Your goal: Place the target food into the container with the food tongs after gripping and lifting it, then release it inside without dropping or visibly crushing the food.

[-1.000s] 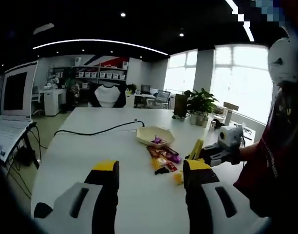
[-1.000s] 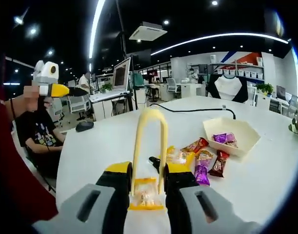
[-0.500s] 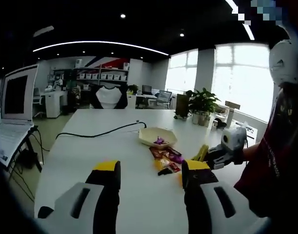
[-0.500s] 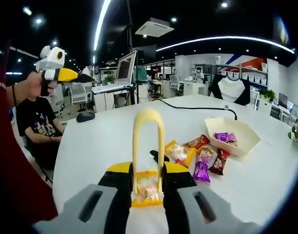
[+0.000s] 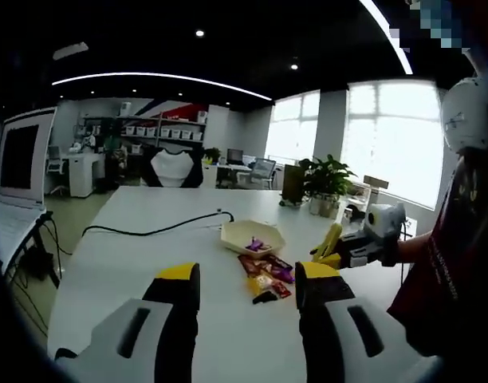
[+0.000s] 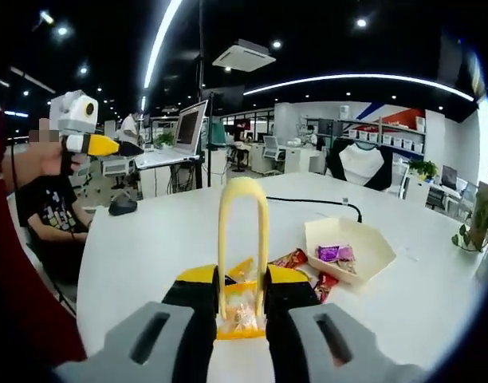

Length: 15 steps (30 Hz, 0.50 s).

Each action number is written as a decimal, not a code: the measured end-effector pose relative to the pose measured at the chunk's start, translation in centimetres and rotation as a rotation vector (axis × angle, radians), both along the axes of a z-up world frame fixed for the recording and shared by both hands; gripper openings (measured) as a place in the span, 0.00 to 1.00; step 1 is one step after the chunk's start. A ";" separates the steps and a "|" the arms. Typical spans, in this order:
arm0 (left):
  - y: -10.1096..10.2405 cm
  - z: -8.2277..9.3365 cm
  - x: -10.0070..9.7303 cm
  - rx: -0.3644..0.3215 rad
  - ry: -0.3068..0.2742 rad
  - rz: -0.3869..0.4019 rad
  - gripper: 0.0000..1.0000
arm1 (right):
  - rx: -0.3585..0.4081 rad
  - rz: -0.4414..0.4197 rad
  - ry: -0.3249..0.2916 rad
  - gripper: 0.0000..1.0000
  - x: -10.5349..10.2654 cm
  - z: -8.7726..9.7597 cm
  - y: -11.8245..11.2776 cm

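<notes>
White counter (image 6: pixel 148 239) bearing a cream hexagonal container (image 6: pixel 349 249) that holds purple-wrapped snacks (image 6: pixel 334 254); further packets (image 5: pixel 264 271) lie beside it. Right gripper (image 6: pixel 240 289), jaws clamped on yellow food tongs (image 6: pixel 242 239) pinching a clear snack packet (image 6: pixel 241 313). Left gripper (image 5: pixel 242 281) wide open, empty.

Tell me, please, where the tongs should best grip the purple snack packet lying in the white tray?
Probably the purple packet across its narrow middle, coming from above: it lies flat inside the open-topped white tray, whose raised walls block a sideways approach. Squeeze the yellow tongs lightly.
</notes>
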<state>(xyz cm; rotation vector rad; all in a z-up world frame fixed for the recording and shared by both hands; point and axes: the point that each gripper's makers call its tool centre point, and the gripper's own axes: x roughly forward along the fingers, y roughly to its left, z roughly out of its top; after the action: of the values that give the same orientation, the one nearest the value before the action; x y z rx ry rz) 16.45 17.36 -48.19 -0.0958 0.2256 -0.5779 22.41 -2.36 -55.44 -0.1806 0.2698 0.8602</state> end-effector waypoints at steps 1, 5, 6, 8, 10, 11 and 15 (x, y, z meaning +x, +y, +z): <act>-0.2 -0.1 0.1 0.006 0.002 -0.005 0.50 | 0.002 -0.008 -0.010 0.17 0.5 0.4 -0.3; -1.3 -0.2 0.3 0.027 -0.003 -0.035 0.51 | 0.007 -0.047 -0.062 0.17 3.1 2.8 -1.8; -1.5 -0.3 0.3 0.030 -0.003 -0.040 0.51 | 0.015 -0.056 -0.068 0.17 3.6 3.3 -2.1; -2.0 -0.6 0.5 0.049 -0.001 -0.053 0.51 | 0.030 -0.090 -0.077 0.17 5.2 4.3 -2.9; -2.3 -0.8 0.5 0.067 0.002 -0.063 0.51 | 0.055 -0.121 -0.089 0.17 6.7 5.4 -3.7; -2.4 -0.9 0.6 0.072 0.002 -0.064 0.51 | 0.059 -0.133 -0.091 0.17 7.3 5.7 -4.0; -2.5 -0.6 0.5 0.053 -0.004 -0.068 0.51 | 0.057 -0.206 -0.145 0.17 10.4 7.3 -5.6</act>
<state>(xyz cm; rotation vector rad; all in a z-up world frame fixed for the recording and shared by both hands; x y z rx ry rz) 16.92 14.84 -48.81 -0.0354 0.2412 -0.6393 32.78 -7.96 -48.12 -0.1580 0.1254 0.6464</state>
